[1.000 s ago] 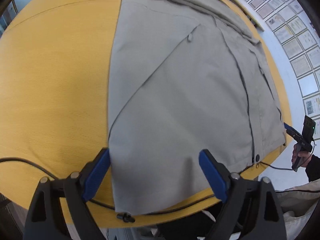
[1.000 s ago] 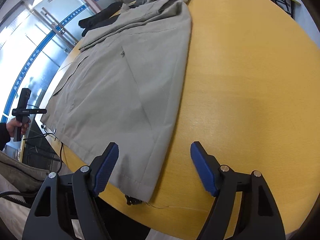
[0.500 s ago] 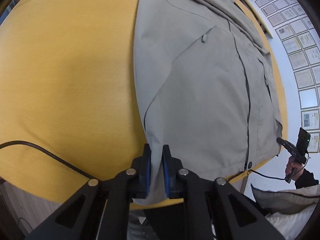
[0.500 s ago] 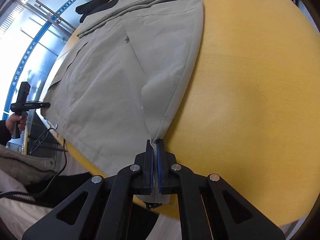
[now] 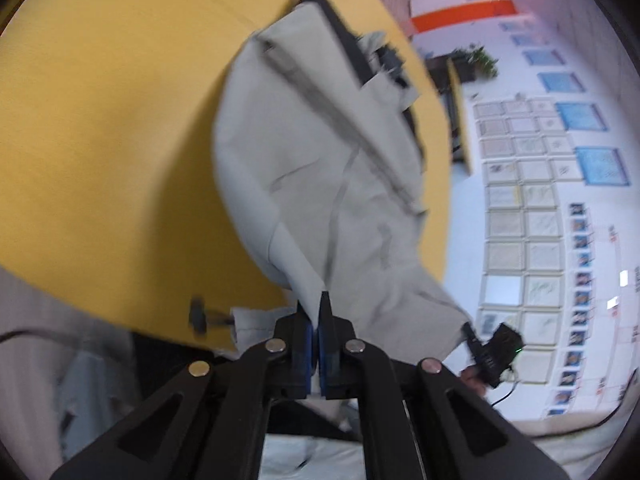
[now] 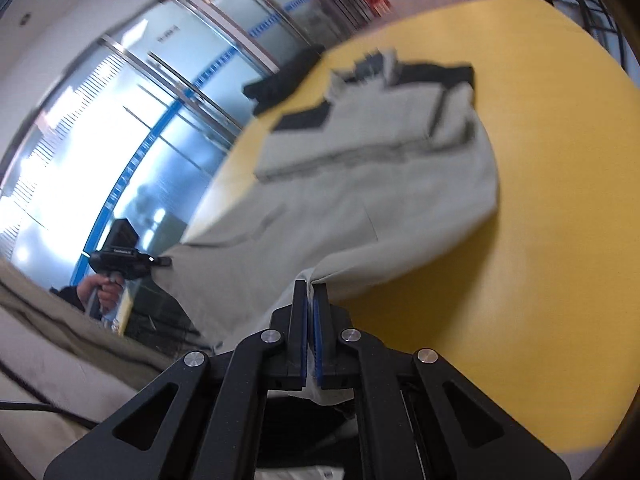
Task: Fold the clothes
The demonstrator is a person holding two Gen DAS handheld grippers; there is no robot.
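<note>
Grey-beige fabric is bunching at 6 o'clock in both wrist views, where you are clamping the jacket's (image 5: 320,200) near hem in the left claw (image 5: 316,320) and the right claw (image 6: 310,308), both clenched on cloth. A second ago both claws were spread wide above a flat hem; now the hem is lifting off the yellow table (image 6: 540,240), so the fold is beginning. Its long axis is running from your claws toward 12 o'clock, the dark collar (image 6: 440,72) resting at the far end.
</note>
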